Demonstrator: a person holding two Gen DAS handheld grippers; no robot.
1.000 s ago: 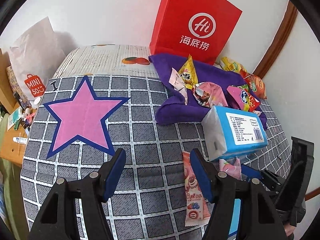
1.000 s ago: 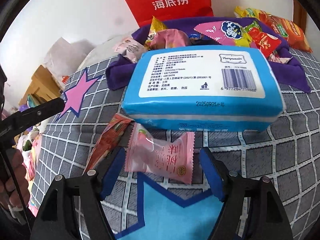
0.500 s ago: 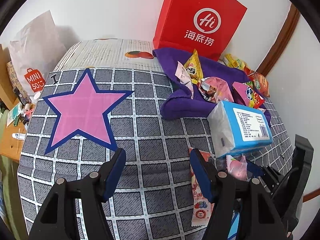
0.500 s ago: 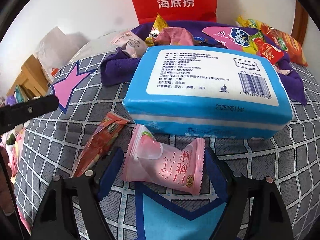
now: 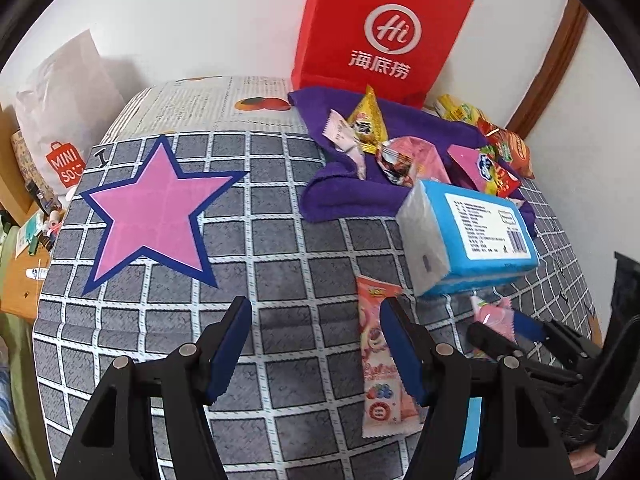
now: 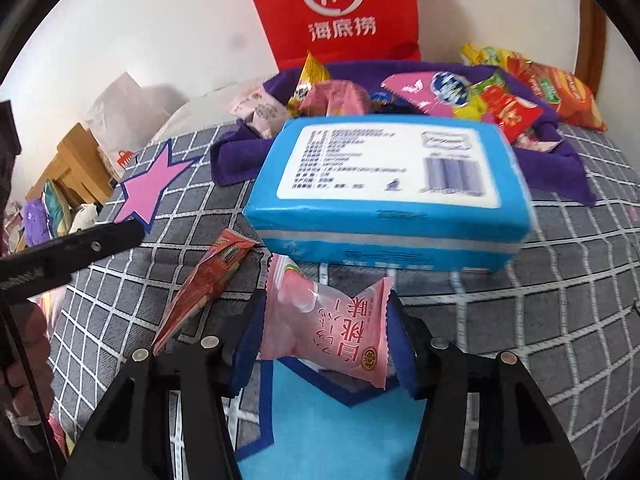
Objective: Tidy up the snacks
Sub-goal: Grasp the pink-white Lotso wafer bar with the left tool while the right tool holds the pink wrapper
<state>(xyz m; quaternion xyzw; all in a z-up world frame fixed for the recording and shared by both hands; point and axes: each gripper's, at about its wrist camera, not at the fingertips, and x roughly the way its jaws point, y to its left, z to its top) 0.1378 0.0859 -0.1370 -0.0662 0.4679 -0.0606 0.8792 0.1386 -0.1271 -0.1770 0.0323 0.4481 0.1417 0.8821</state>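
Snacks (image 6: 460,92) heaped on purple cloth (image 6: 560,160), right gripper (image 6: 326,332) closing on pink packet (image 6: 332,324), left gripper (image 5: 316,344) wide, empty

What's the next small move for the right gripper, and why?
Probably finish closing, then lift. The right gripper has its jaws closing around the pink packet, which sits between them, close in front of the blue tissue pack. The left gripper is open with nothing in it.
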